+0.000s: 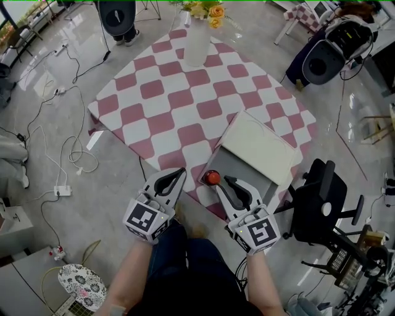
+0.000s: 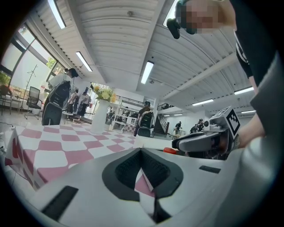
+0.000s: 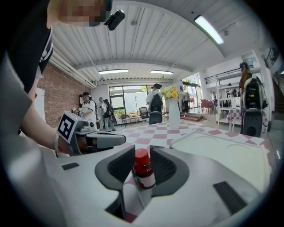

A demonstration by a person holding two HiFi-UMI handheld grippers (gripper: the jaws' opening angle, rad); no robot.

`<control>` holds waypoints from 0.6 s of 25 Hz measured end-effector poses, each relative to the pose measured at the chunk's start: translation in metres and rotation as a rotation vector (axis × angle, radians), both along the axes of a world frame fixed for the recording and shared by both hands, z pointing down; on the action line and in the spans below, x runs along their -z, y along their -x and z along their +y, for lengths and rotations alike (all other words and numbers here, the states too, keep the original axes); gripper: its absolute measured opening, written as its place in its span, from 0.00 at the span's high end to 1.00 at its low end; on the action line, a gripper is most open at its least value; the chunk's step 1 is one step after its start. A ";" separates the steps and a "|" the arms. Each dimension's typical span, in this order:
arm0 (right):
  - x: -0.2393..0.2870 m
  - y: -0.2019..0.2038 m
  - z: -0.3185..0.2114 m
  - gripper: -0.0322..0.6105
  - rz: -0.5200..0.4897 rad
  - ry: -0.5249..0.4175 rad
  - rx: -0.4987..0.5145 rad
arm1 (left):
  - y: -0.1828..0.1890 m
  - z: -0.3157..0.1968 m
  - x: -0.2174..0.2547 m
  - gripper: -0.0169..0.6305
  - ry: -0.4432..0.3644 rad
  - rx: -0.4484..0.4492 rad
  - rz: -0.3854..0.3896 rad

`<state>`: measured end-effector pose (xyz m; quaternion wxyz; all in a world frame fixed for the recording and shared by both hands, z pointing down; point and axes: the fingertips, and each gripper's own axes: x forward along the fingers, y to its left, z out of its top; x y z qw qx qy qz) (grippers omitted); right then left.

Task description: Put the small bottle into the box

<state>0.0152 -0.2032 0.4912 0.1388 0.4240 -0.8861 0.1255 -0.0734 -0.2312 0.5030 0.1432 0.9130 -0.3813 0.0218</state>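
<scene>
Your right gripper (image 3: 142,156) clenched on small clear bottle with red cap (image 1: 212,178); bottle upright between pads, cap level with jaw tips. Bottle sits at near left corner of open grey box (image 1: 245,164), over pink-and-white checked cloth (image 1: 185,105). Box's white lid (image 1: 259,147) lies open on far side; inside partly hidden by your gripper. Your left gripper (image 2: 142,153) closed on nothing, left of bottle. Far off, white vase (image 1: 196,44) holds yellow flowers (image 1: 208,11).
</scene>
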 end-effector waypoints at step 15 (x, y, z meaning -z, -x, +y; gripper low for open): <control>0.020 -0.031 0.022 0.94 -0.071 -0.028 -0.085 | -0.021 0.022 0.017 0.97 -0.022 -0.017 0.010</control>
